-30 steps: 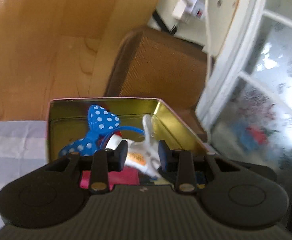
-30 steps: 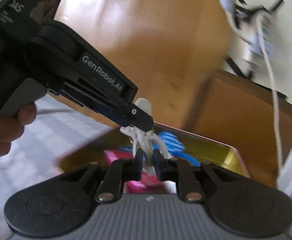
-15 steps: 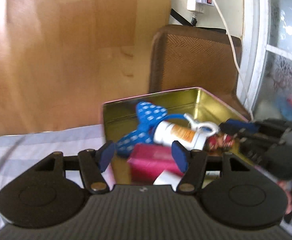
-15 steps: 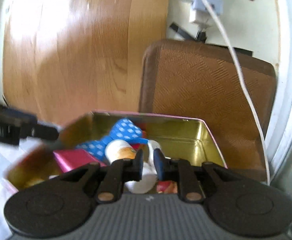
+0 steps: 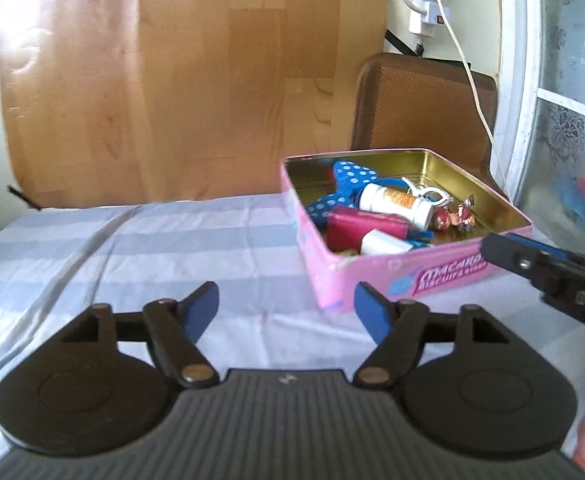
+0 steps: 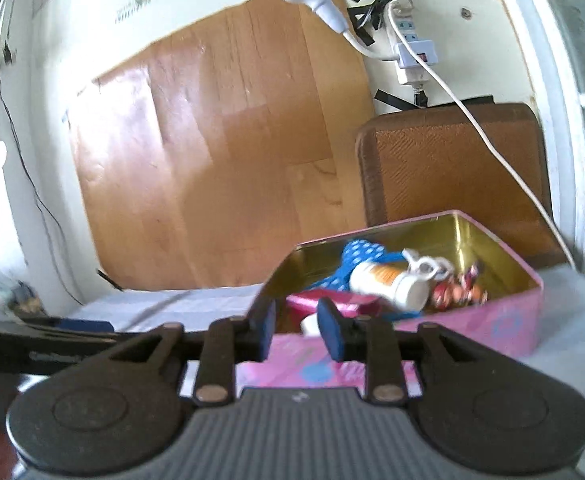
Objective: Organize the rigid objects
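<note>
A pink tin box with a gold inside stands on the striped cloth at the right; it also shows in the right wrist view. Inside lie a white bottle with an orange label, a blue polka-dot bow, a magenta case and small figurines. My left gripper is open and empty, low over the cloth in front of the tin. My right gripper is open and empty just before the tin's near wall; its arm shows in the left wrist view.
The table carries a grey-and-white striped cloth. Behind it stand a wooden panel and a brown chair back. A power strip with white cables hangs on the wall. A window frame is at the right.
Both grippers have pulled back from inside the tin and opened wider. The right gripper has let go of the white clip piece, which now lies in the tin by the bottle.
</note>
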Tool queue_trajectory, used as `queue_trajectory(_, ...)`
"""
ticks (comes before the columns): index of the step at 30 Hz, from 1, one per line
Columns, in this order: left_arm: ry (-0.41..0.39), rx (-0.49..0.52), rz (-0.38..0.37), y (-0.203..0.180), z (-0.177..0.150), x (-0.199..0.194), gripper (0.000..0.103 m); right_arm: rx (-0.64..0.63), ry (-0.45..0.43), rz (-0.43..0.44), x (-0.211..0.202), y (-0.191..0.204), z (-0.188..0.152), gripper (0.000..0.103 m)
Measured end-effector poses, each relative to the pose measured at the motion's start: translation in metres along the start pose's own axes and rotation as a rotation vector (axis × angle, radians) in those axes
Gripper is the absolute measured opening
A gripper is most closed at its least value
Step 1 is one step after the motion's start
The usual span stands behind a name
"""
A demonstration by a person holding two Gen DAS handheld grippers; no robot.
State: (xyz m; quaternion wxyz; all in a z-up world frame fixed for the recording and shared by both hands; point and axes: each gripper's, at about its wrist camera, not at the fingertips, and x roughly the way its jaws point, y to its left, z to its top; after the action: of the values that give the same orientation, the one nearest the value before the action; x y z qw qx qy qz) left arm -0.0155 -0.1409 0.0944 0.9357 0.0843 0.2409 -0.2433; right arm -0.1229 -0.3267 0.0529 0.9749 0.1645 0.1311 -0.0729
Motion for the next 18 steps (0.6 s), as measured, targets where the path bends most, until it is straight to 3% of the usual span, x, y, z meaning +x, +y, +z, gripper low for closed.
queue_trajectory(2, -0.016, 0.001, 0.021, 0.004, -0.01, -0.013, 0.095, 0.061, -0.01, 0.014, -0.017, 0.005, -0.007, 0.036)
queue_trajectory(5, -0.023, -0.005, 0.052, 0.013, -0.02, -0.028, 0.103, 0.138, -0.01, 0.022, -0.033, 0.013, -0.015, 0.049)
queue_trajectory(9, -0.014, -0.041, 0.085, 0.027, -0.037, -0.045, 0.103, 0.194, 0.002, 0.039, -0.042, 0.028, -0.023, 0.064)
queue_trajectory(13, 0.015, -0.075, 0.102, 0.04, -0.051, -0.054, 0.103, 0.246, 0.04, 0.089, -0.044, 0.042, -0.028, 0.064)
queue_trajectory(18, 0.001, -0.102, 0.111, 0.052, -0.062, -0.068, 0.103, 0.207, 0.034, 0.089, -0.055, 0.065, -0.034, 0.069)
